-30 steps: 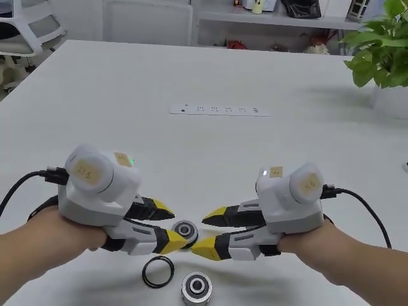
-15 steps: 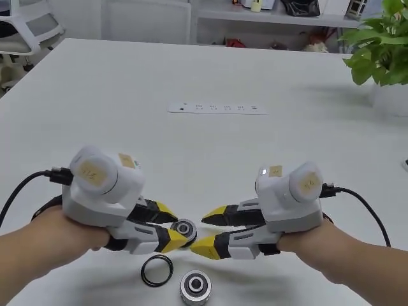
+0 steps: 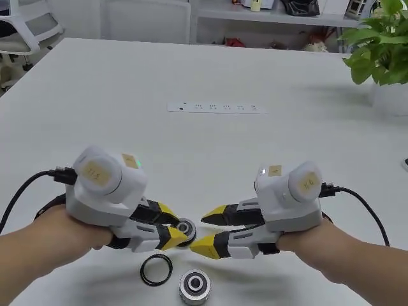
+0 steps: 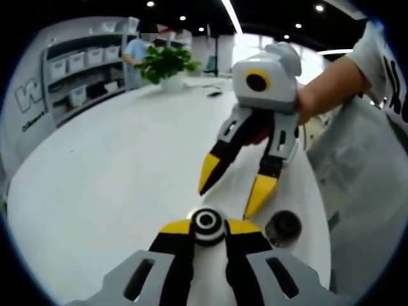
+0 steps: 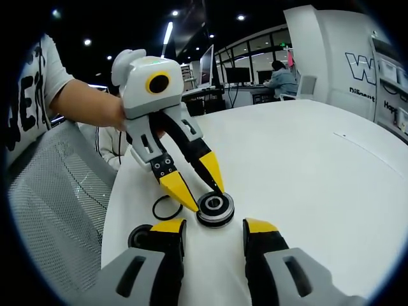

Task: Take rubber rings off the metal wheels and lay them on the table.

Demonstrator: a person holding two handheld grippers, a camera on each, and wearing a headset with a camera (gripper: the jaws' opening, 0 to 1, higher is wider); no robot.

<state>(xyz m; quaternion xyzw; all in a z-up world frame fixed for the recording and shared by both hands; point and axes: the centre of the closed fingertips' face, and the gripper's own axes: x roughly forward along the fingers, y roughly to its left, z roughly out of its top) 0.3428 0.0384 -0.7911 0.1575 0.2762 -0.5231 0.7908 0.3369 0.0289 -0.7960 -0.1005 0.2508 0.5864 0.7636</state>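
L gripper (image 4: 207, 228): jaws closed on a small metal wheel (image 4: 206, 223), yellow tips pinching it from both sides. A dark band round its rim I take for the rubber ring (image 5: 215, 220), not yet off. I can't tell whether the wheel rests on the table (image 3: 210, 153) or hangs just above it.

R gripper (image 5: 213, 226): jaws apart, holding nothing, tips aimed at the wheel from just beside it, opposite the L tips.

On the near side of the table lie a loose ring (image 3: 157, 269) and, just beside it, a second wheel (image 3: 195, 286) w/ bare-looking metal rim. Judgement: 1 ring done, this one in hand.

Risks:
1. R tip bites metal, not rubber. The band is thin and the tips are blunt.
2. Wheel twists out of the L pinch when I pull. It is round, smooth, and held at two pts only.
3. Tips clash, as there is v. little room between the grippers.
4. Ring springs free and flies off the table.
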